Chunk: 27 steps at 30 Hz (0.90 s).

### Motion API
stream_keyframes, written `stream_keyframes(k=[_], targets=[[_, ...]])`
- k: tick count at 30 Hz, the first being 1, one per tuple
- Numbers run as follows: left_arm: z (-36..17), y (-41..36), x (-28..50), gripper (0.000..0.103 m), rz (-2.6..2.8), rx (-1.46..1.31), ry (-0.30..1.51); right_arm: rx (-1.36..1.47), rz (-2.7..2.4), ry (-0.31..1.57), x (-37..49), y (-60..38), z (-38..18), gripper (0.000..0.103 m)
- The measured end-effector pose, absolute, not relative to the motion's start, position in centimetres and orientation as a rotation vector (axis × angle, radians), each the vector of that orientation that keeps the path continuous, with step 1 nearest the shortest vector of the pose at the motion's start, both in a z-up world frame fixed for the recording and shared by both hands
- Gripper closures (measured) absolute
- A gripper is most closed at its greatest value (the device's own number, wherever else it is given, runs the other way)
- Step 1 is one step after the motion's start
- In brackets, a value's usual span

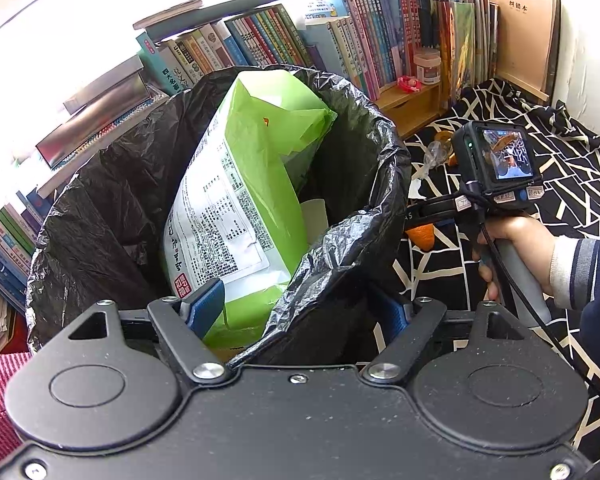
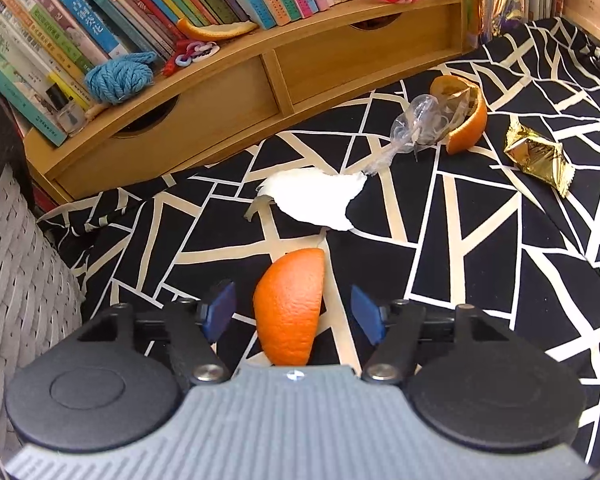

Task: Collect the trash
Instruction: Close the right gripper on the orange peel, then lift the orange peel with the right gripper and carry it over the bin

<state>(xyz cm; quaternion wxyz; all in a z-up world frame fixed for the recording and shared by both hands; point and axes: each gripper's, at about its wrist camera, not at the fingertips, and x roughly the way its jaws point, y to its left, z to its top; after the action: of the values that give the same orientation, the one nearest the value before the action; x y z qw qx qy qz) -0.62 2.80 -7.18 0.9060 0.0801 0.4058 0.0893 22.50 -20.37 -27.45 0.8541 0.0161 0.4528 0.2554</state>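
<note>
The right gripper (image 2: 292,312) stands wide around the orange peel (image 2: 290,306) (pads not touching), while the left gripper (image 1: 300,308) straddles, unclamped, the black bin bag (image 1: 352,240) rim.

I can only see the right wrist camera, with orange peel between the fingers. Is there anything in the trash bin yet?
Observer: Yes, a big green bag stands inside the black liner.
Operator: Where's the other gripper?
Observer: The left gripper is at the bin, jaws astride the liner's near rim.
Operator: Is there room for my orange peel?
Observer: Probably; there is dark empty space to the left of the green bag.
</note>
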Motion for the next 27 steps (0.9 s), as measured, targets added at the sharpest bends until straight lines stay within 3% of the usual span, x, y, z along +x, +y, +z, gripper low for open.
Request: stream_keyframes(k=[16, 21, 27], targets=[[-7.2, 2.7, -0.6, 0.024, 0.187, 0.173, 0.833, -0.288, 0.511, 0.813, 19.6, -17.5, -27.6, 0.031], [-7.2, 2.7, -0.6, 0.023, 0.187, 0.173, 0.832, -0.218, 0.504, 0.844, 20.1, -18.0, -27.2, 0.057], [-7.2, 2.7, -0.6, 0.023, 0.189, 0.18, 0.827, -0.194, 0.495, 0.829, 20.1, -18.1, -26.1, 0.057]])
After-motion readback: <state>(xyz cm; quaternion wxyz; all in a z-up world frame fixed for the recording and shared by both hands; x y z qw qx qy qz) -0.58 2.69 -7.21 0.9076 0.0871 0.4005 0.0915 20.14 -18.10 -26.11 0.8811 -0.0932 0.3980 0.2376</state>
